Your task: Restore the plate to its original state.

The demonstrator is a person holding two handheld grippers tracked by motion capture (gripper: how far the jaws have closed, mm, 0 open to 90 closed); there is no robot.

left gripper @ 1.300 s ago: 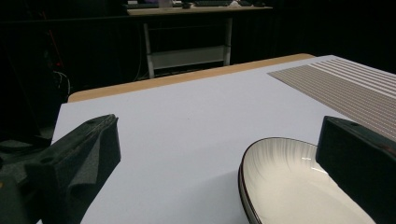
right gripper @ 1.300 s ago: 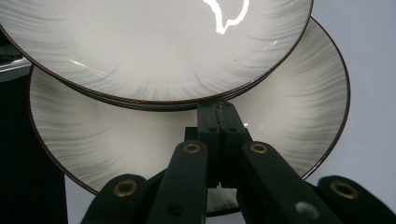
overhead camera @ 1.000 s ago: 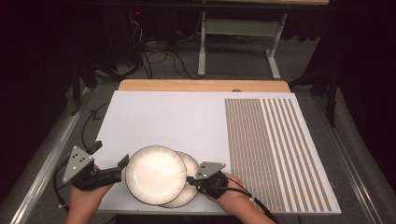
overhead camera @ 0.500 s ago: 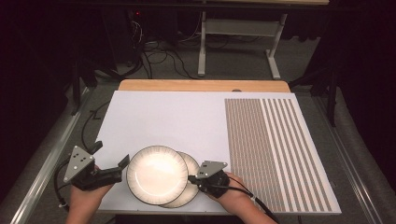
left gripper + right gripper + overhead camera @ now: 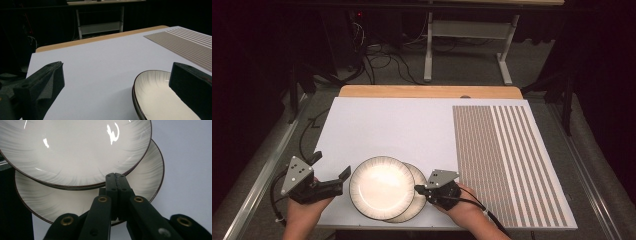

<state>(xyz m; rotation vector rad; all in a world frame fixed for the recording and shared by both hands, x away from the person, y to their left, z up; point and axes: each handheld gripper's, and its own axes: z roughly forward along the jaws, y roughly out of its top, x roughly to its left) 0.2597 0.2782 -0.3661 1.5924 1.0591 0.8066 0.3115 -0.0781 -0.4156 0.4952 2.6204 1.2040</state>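
Two round white ceramic plates with thin dark rims lie stacked and offset near the front edge of the white-topped desk. The upper plate sits shifted toward the person's left, and the lower plate shows as a crescent from under its right side.

The left gripper lies level on the desk just left of the upper plate, with its black fingers spread wide apart. In the left gripper view, one finger stands over bare desk and the other hangs over the near part of the upper plate, so the plate's left rim lies in the gap between them; whether either finger touches the rim I cannot tell.

The right gripper comes in from the right side of the stack. In the right gripper view its fingers are pressed flat together with nothing between them. Their tips rest over the exposed inner face of the lower plate, right against the dark rim of the upper plate. To the right of the stack, a brown striped panel covers the desk.
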